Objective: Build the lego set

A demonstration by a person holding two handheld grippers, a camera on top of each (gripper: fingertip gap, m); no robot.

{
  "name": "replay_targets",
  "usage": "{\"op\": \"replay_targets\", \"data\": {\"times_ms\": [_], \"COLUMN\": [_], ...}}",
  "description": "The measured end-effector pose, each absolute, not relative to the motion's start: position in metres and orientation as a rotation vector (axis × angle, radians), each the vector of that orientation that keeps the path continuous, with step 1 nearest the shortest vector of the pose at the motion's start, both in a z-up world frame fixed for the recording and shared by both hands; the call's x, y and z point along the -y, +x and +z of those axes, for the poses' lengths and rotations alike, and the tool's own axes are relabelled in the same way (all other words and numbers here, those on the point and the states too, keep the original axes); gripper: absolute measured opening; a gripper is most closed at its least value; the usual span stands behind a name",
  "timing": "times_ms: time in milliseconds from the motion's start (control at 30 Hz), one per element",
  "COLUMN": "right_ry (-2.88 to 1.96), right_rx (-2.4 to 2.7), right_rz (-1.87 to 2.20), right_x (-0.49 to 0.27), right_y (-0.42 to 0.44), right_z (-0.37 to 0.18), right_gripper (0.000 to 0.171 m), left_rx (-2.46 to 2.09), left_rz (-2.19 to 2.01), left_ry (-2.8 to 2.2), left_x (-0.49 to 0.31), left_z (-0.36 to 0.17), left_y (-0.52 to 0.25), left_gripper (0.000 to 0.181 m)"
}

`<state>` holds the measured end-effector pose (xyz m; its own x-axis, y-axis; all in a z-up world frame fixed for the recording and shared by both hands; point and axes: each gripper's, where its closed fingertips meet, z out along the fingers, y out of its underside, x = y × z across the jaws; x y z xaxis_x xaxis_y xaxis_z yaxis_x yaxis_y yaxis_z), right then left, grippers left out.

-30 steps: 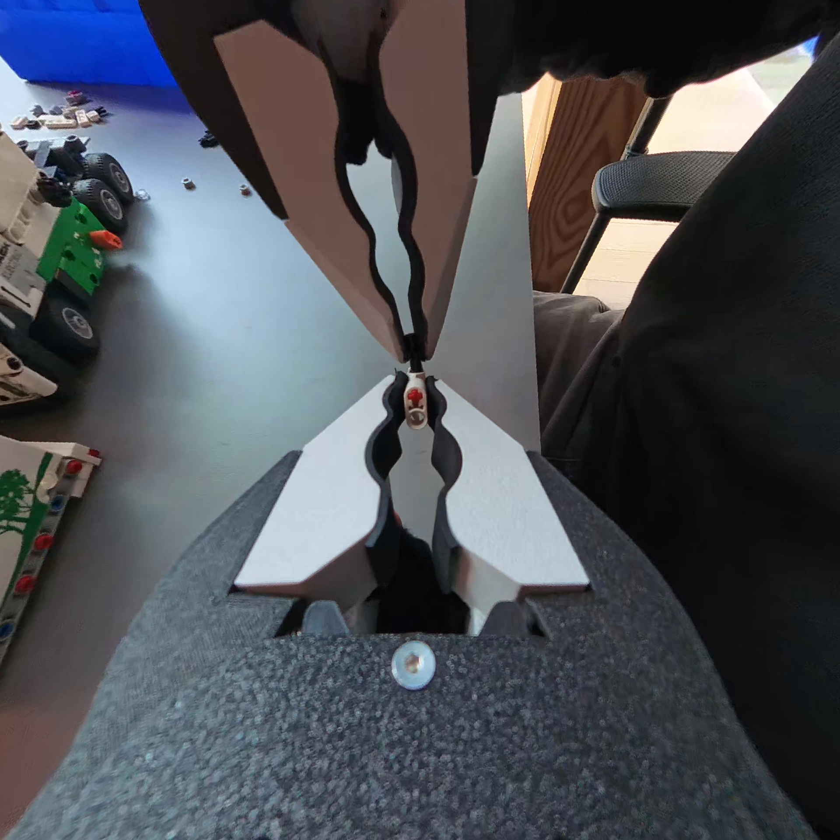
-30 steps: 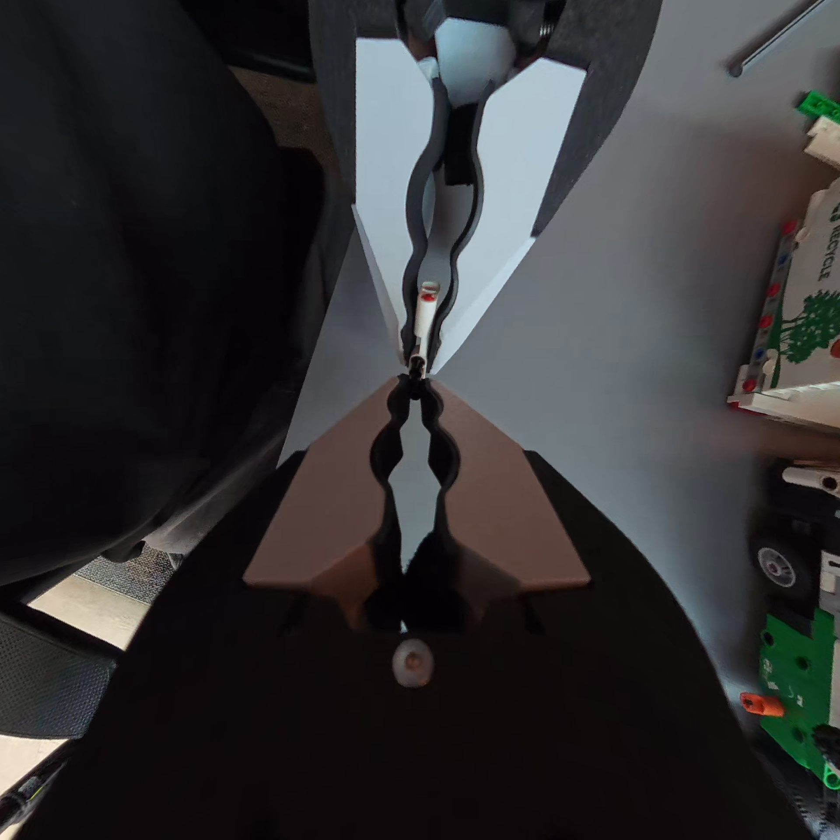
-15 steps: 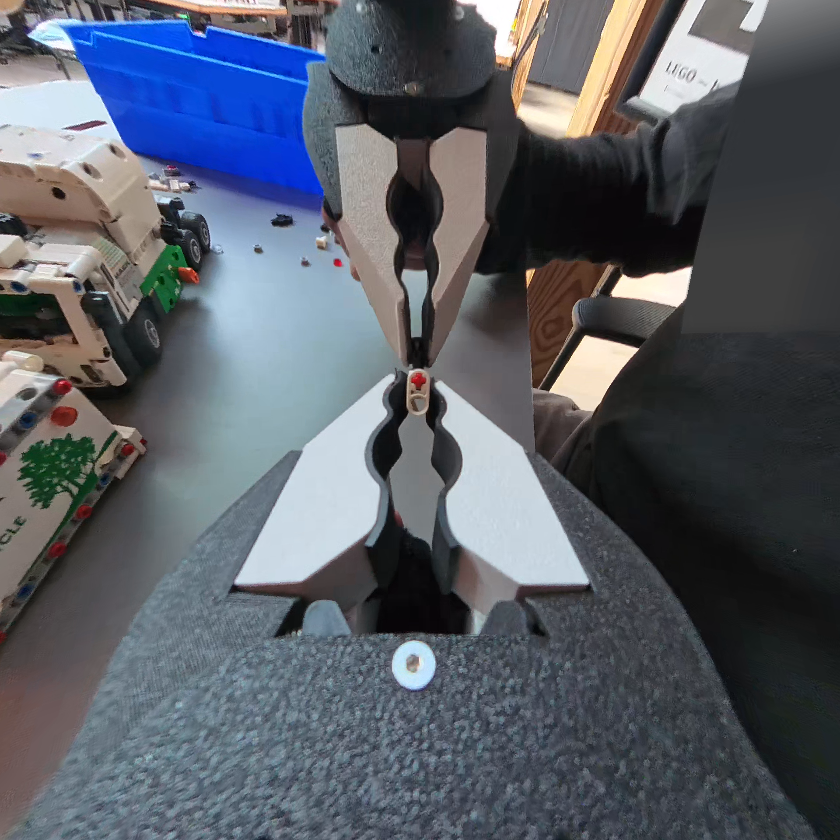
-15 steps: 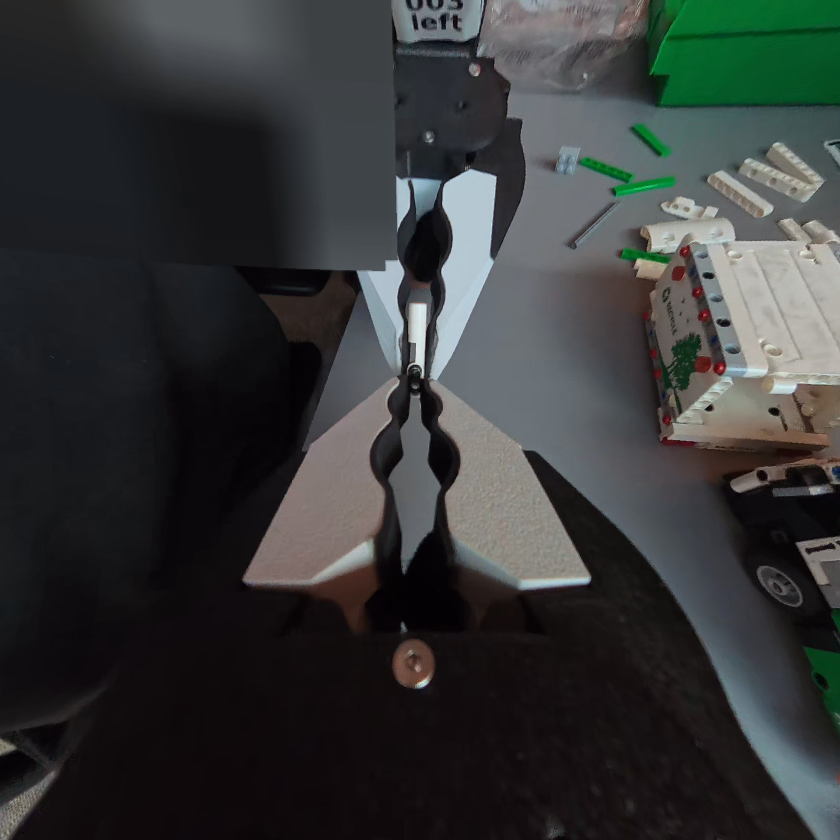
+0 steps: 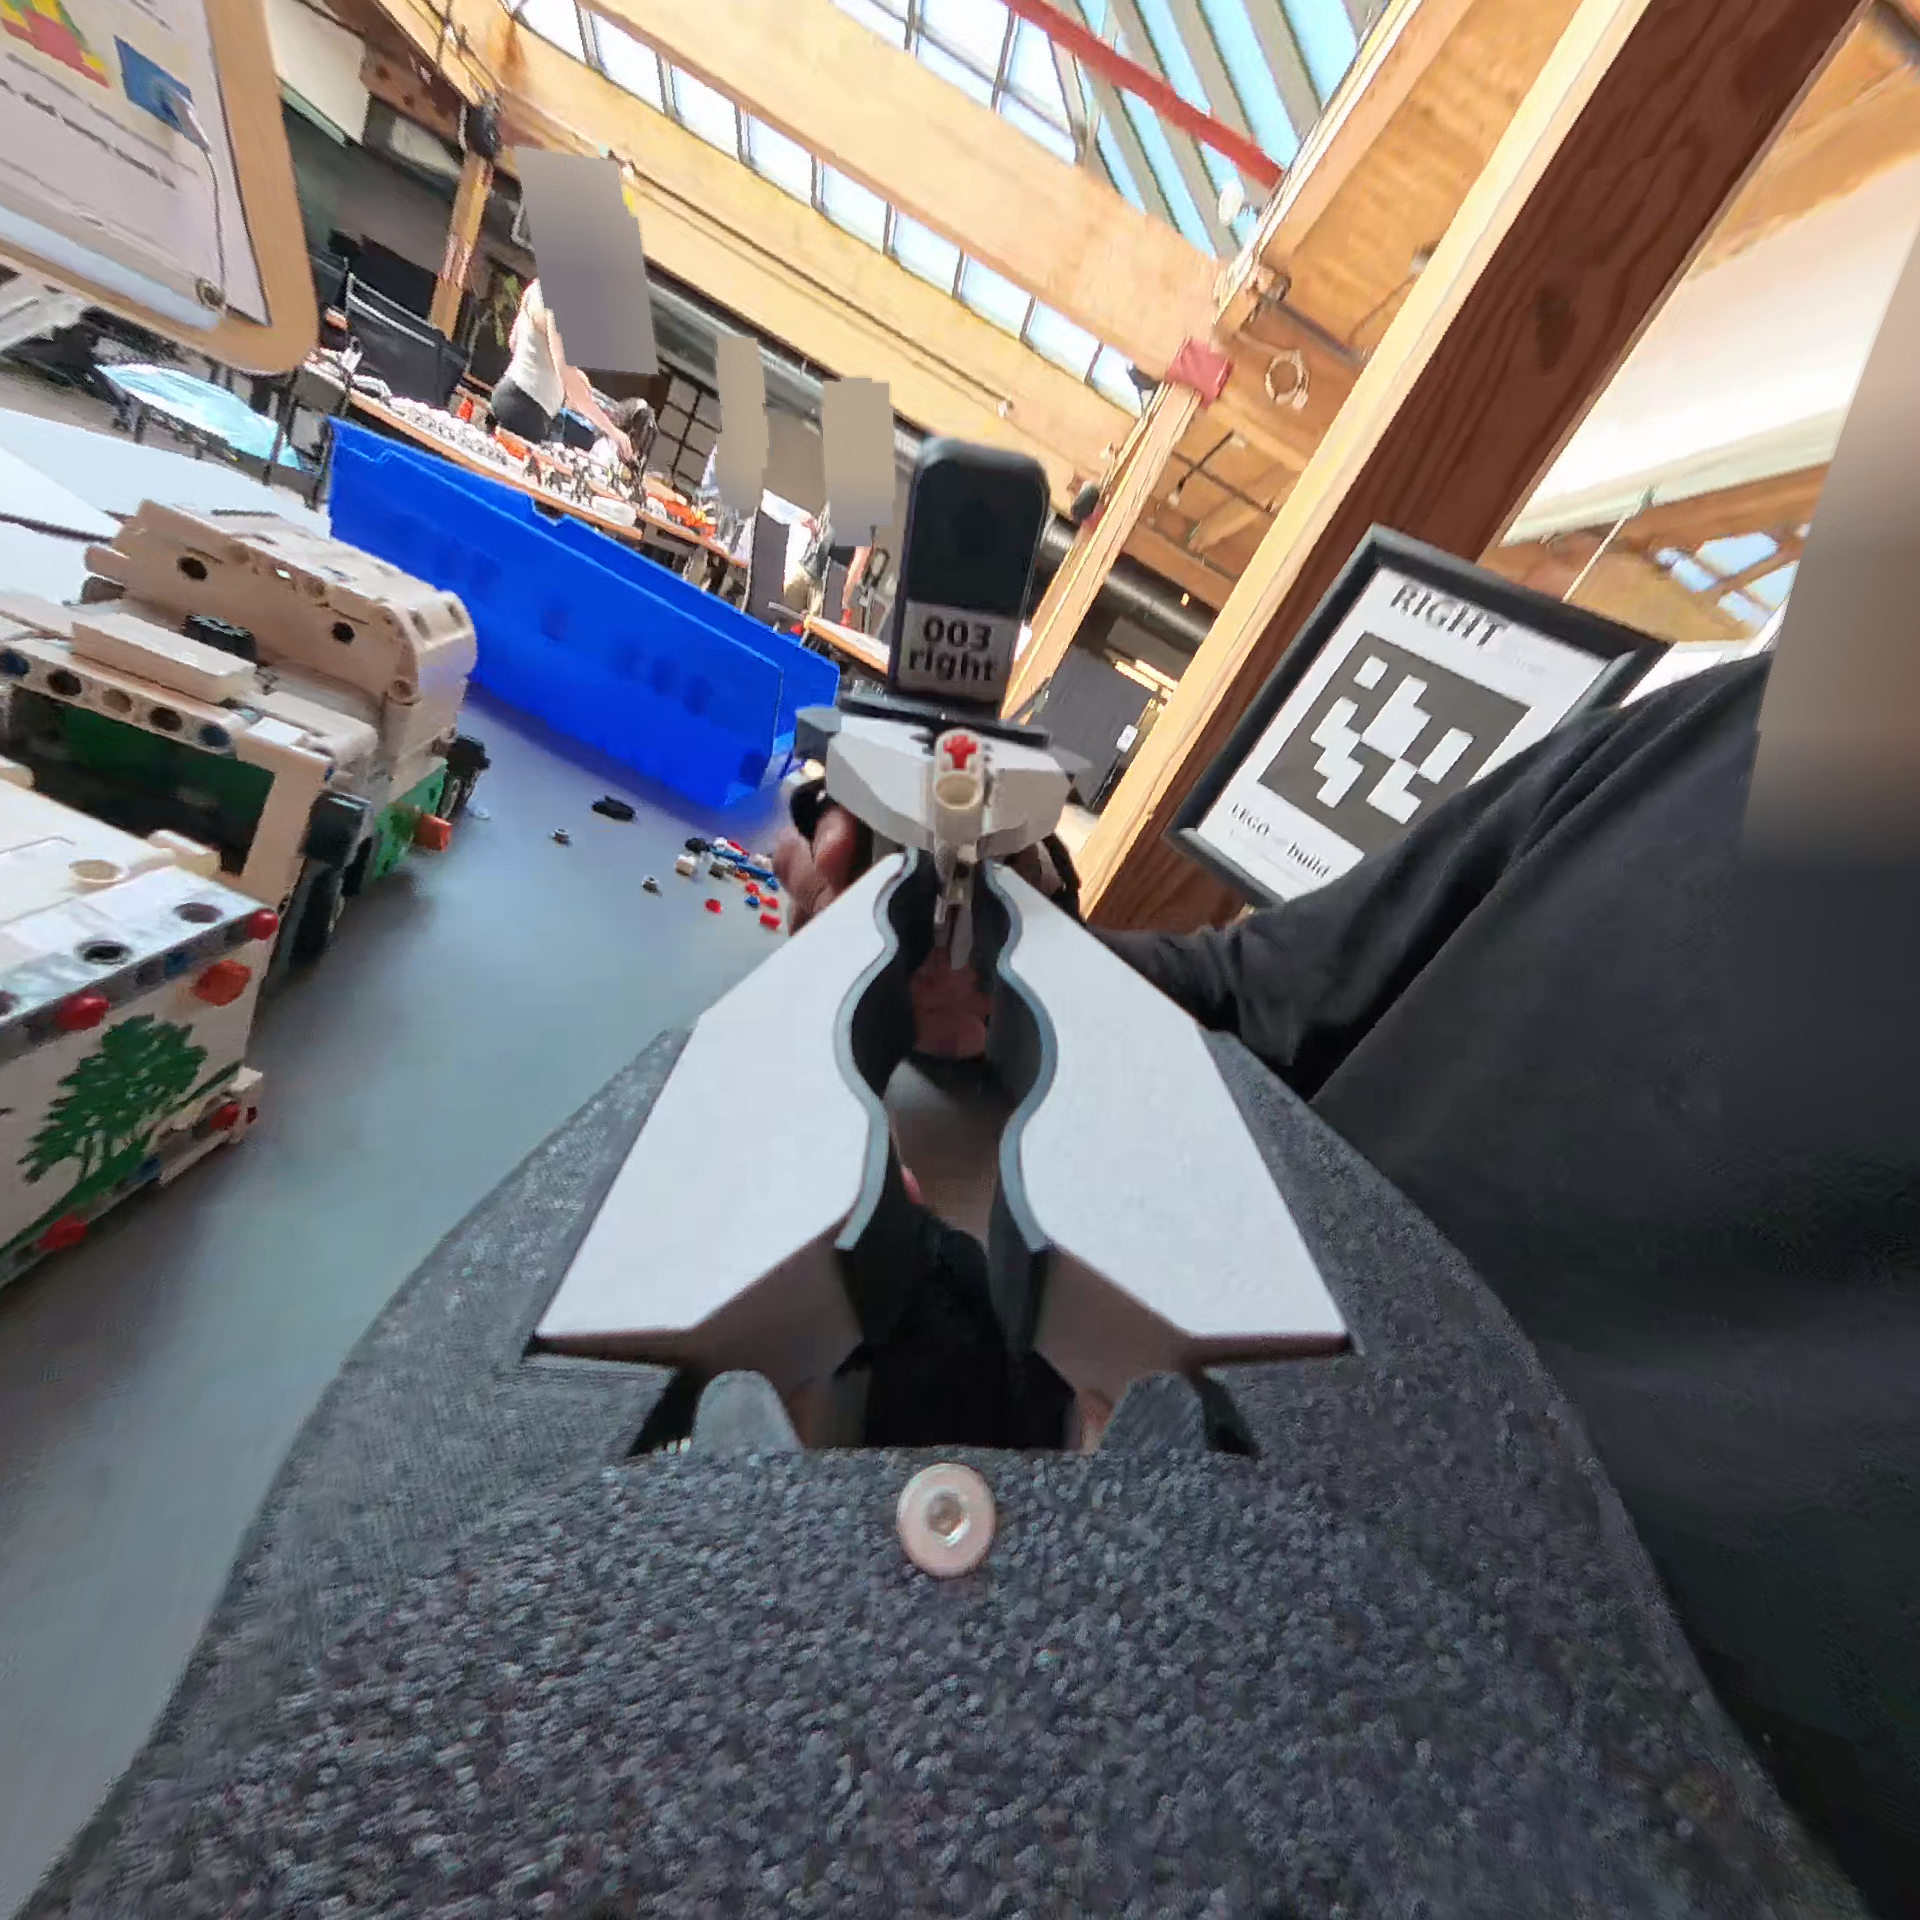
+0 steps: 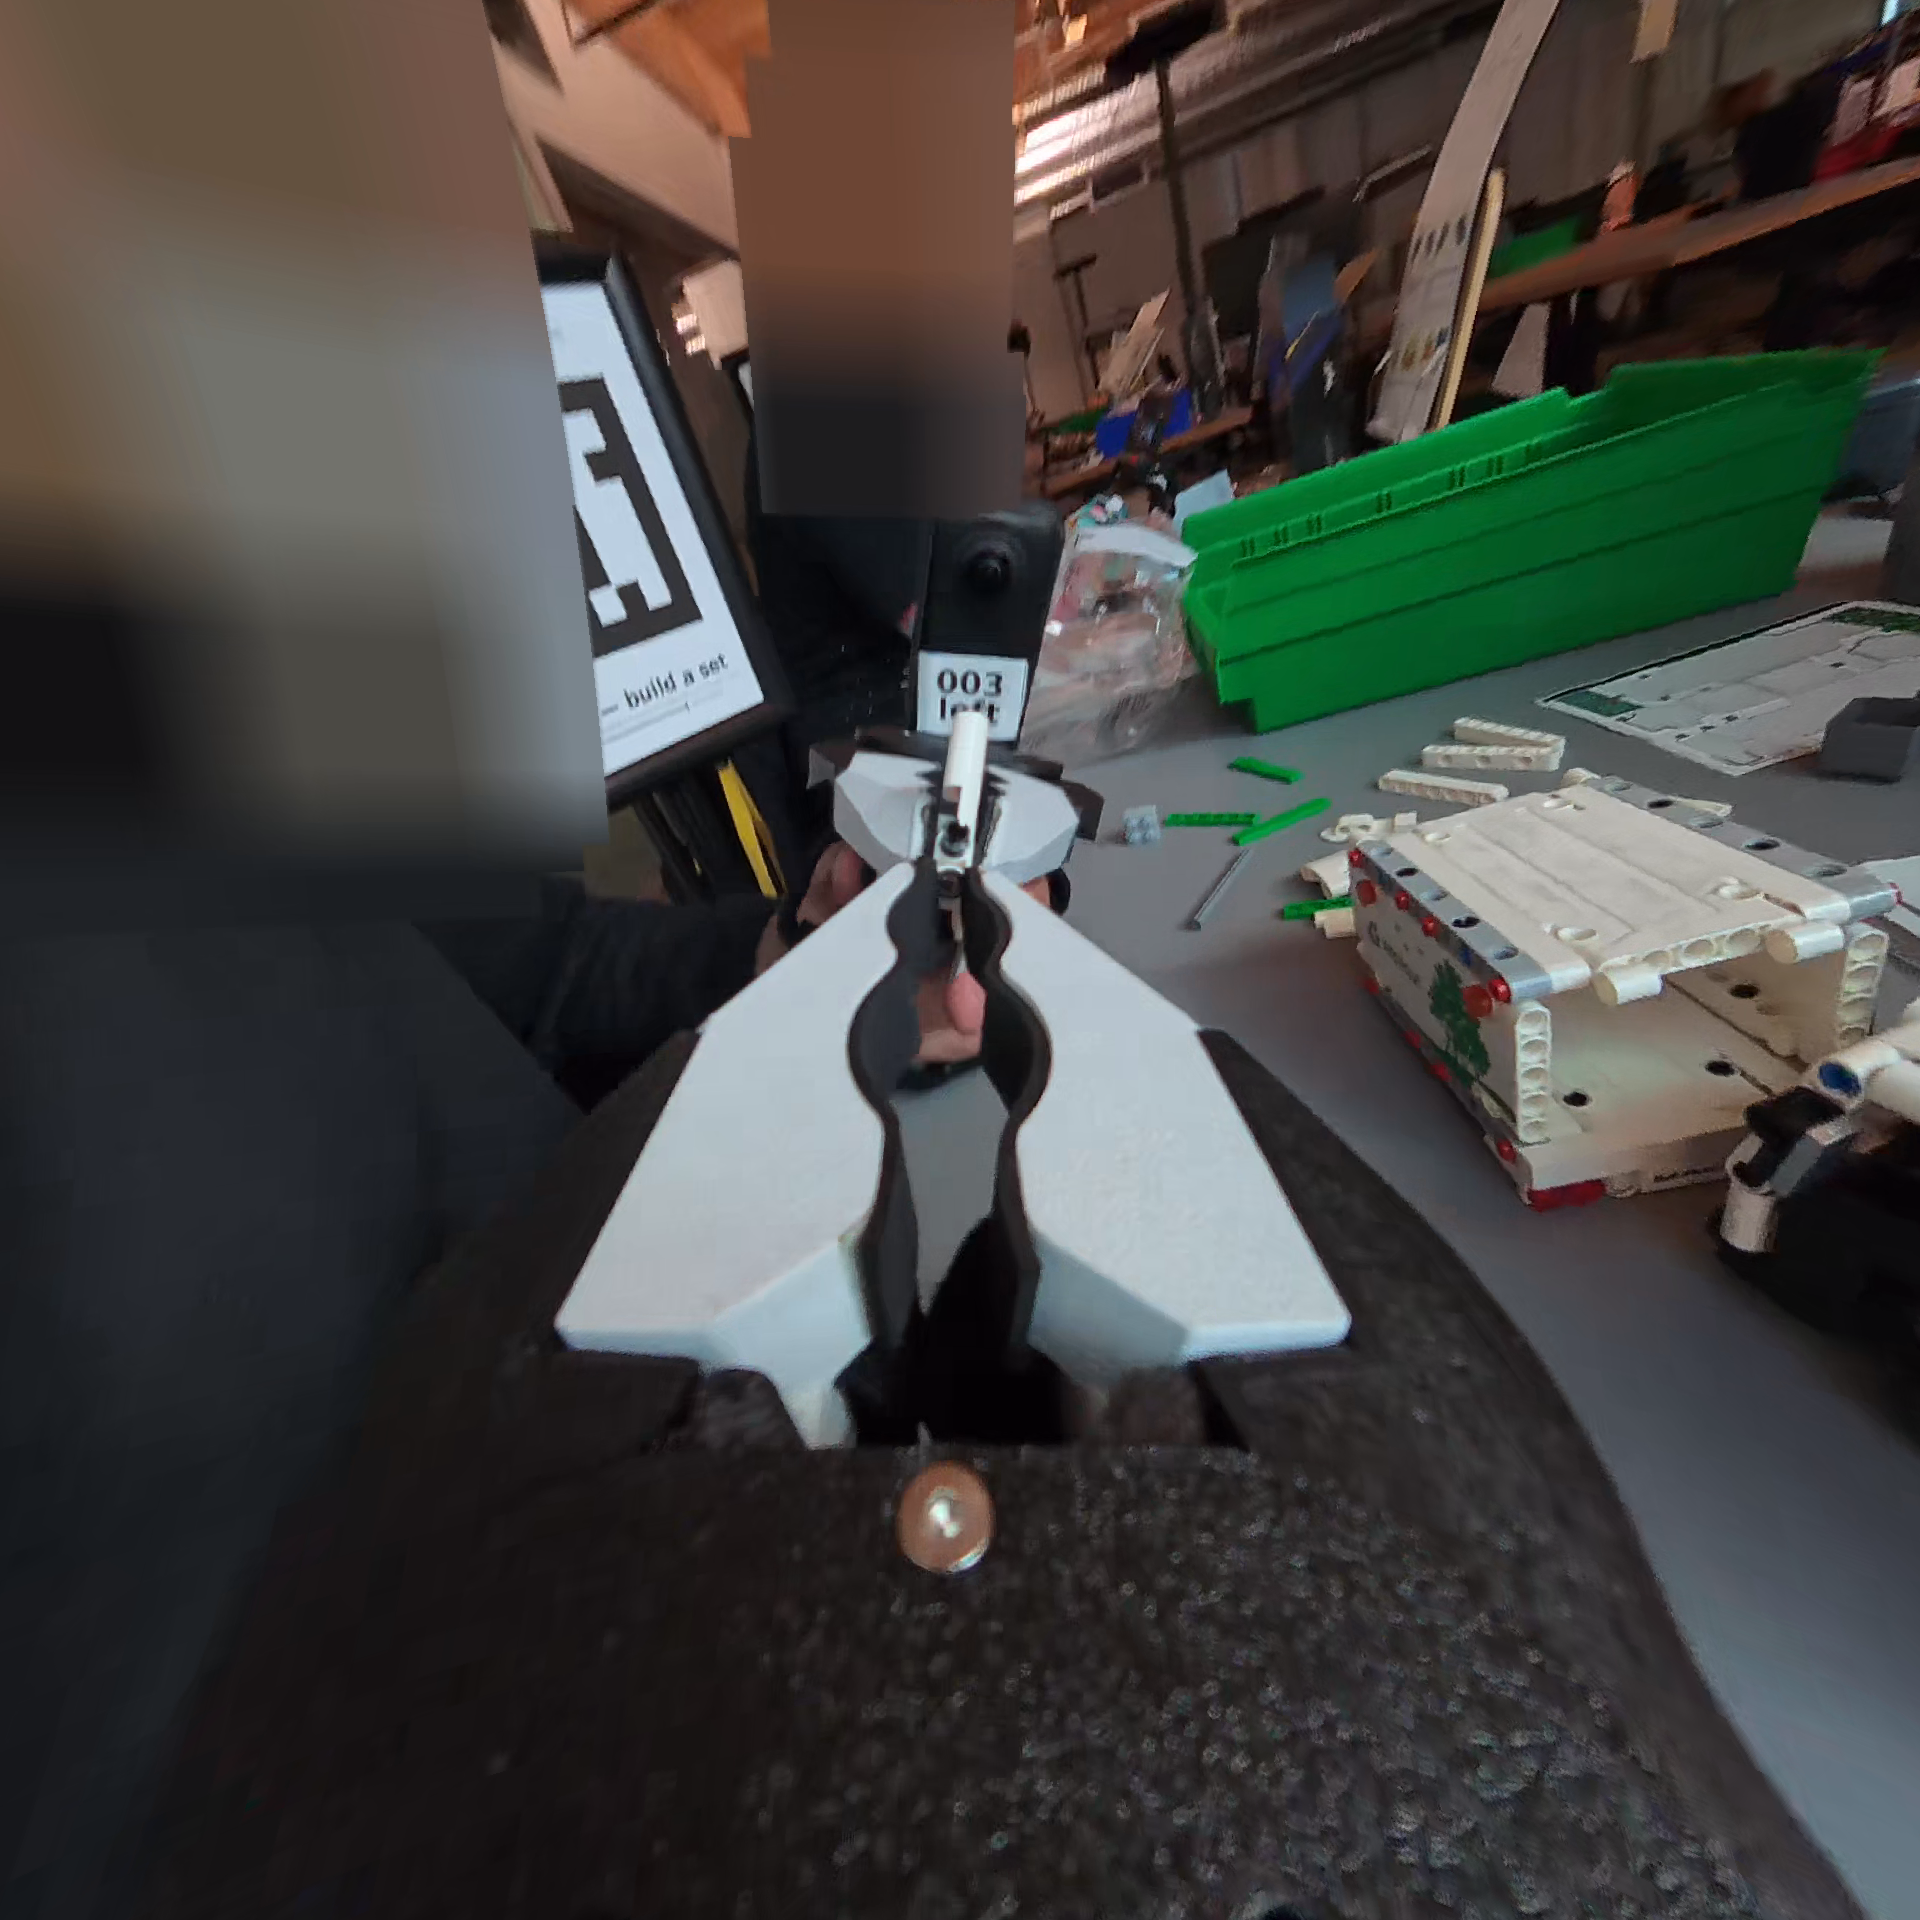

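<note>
— Both grippers are being raised off the worktop (image 5: 436, 1039), tips meeting.

— Left gripper (image 5: 948, 883) jaws are pinching a white beam (image 5: 956, 800); right gripper (image 6: 948, 883) jaws a black pin (image 6: 948, 834). Half-built truck (image 5: 208, 727) is being left far left, loose pieces (image 6: 1475, 753) unfitted.

- The white piece (image 5: 957, 802) is small, with a round hole and a red pin on top; it stands upright in the air.
- The truck (image 5: 223, 717) is white and green and stands on the table.
- The white box body (image 6: 1600, 966), with a green tree on its side, lies beside the truck.
</note>
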<state>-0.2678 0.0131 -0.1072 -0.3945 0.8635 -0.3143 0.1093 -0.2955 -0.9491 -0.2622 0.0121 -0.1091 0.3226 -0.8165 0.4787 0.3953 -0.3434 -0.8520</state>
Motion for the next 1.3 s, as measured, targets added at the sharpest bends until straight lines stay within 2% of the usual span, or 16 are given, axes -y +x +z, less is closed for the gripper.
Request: {"op": "replay_targets", "data": {"times_ms": [167,667,967,1300], "right_ry": [-1.321,-1.437,-1.451,-1.433], "right_rx": [1.224,1.542,1.769,1.686], "right_rz": [1.777,1.784,1.552,1.566], "right_x": [-0.015,-0.008,-0.006,-0.012], "right_y": [-0.275,-0.257,-0.25,-0.254], "right_z": [-0.105,-0.119,-0.135,-0.136], "right_gripper": [0.002,0.003,0.003,0.003], "left_rx": [-0.332,-0.453,-0.664,-0.602], "left_rz": [-1.344,-1.356,-1.355,-1.398], "left_ry": [-1.395,-1.49,-1.615,-1.62], "left_x": [-0.014,-0.007,-0.003,-0.01], "left_z": [-0.106,-0.118,-0.135,-0.135], "left_y": [-0.269,-0.252,-0.246,-0.249], "left_gripper": [0.004,0.004,0.005,0.005]}}
